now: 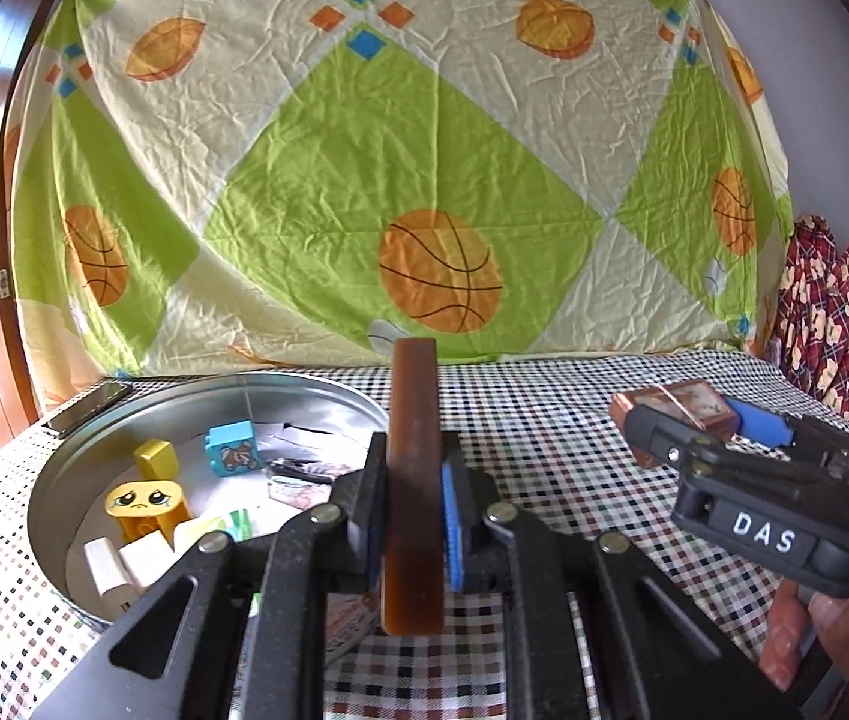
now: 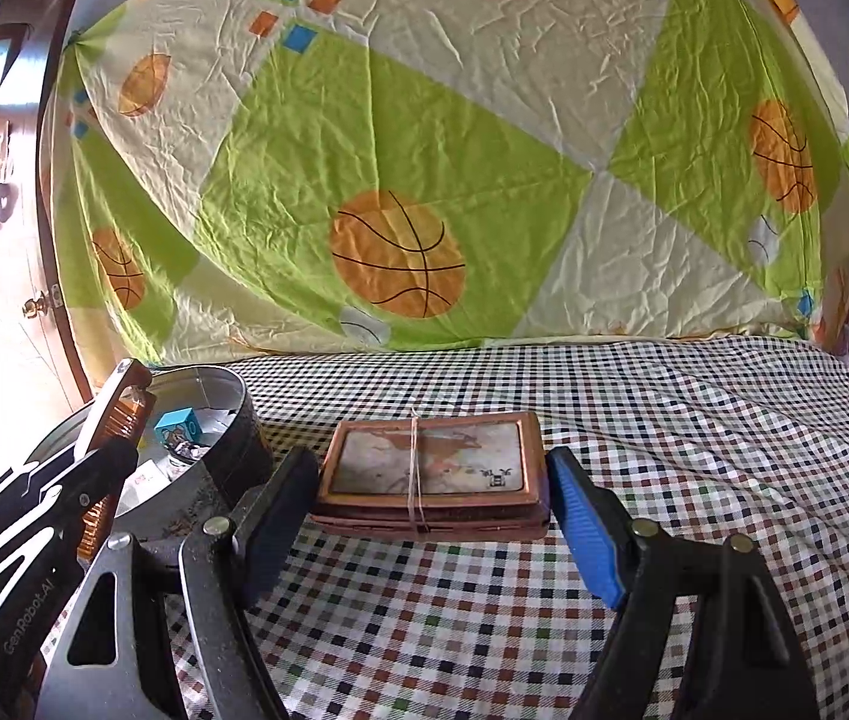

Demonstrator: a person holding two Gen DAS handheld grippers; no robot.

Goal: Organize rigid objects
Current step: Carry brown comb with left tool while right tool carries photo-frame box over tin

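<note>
- "DAS" in white letters stands on a black label strip on the body of the right gripper [image 1: 718, 420], seen to the right of the left gripper's claw.
- "GenRobot.AI" in pale letters runs along the black body of the left gripper [image 2: 106, 456], at the left of the right gripper's claw.

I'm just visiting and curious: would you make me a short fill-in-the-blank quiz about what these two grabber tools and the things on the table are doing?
1. The left gripper is shut on a brown ____.
2. The blue toy block lies inside the round metal ____.
3. The stack of cards between the right gripper's fingers is tied with ____.
4. The tablecloth has a ____ pattern.

Missing words: comb; tin; string; checked
</note>
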